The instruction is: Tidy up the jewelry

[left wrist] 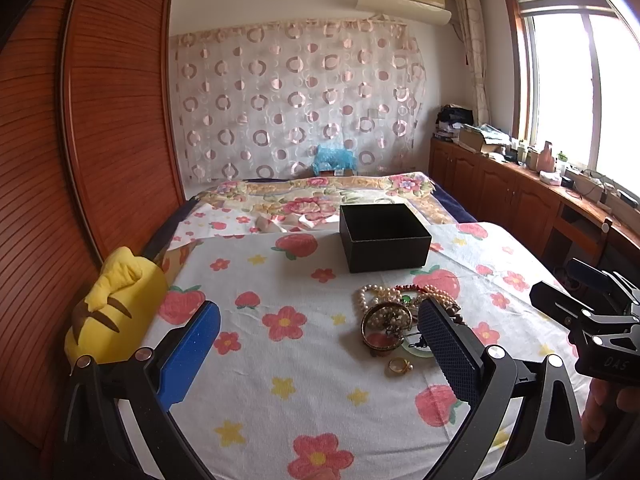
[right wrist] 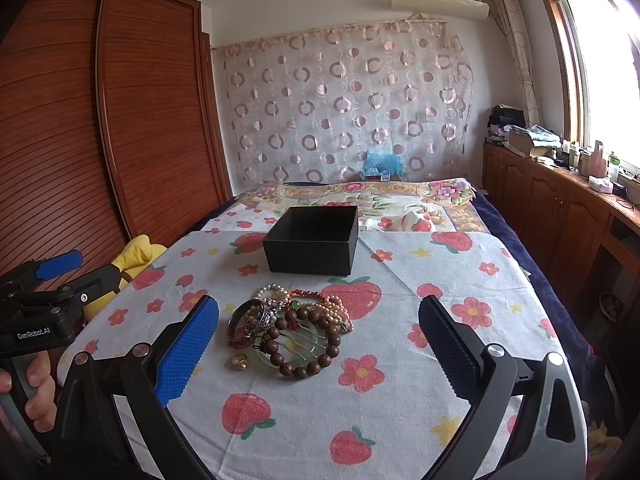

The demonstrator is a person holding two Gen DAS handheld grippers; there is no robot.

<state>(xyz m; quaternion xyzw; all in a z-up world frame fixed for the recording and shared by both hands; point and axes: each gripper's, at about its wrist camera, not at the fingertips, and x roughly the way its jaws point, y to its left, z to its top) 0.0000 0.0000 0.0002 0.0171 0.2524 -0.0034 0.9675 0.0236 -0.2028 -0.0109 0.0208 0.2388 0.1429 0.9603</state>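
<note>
**On the bed, a tangled heap waits before an empty box**

On the strawberry-print cloth (right wrist: 400, 412) the jewelry pile (right wrist: 292, 328) lies just in front of the open black box (right wrist: 312, 246). Both the left hand-held gripper (left wrist: 320, 354) and the right hand-held gripper (right wrist: 318, 350) stand wide and hold nothing. The wooden bead bracelet (right wrist: 308, 344), pearl strand (left wrist: 370, 294) and bangle (right wrist: 246, 322) overlap, so lifting one may drag the others. The small gold ring (right wrist: 239, 361) could slip on the soft cloth.
</note>
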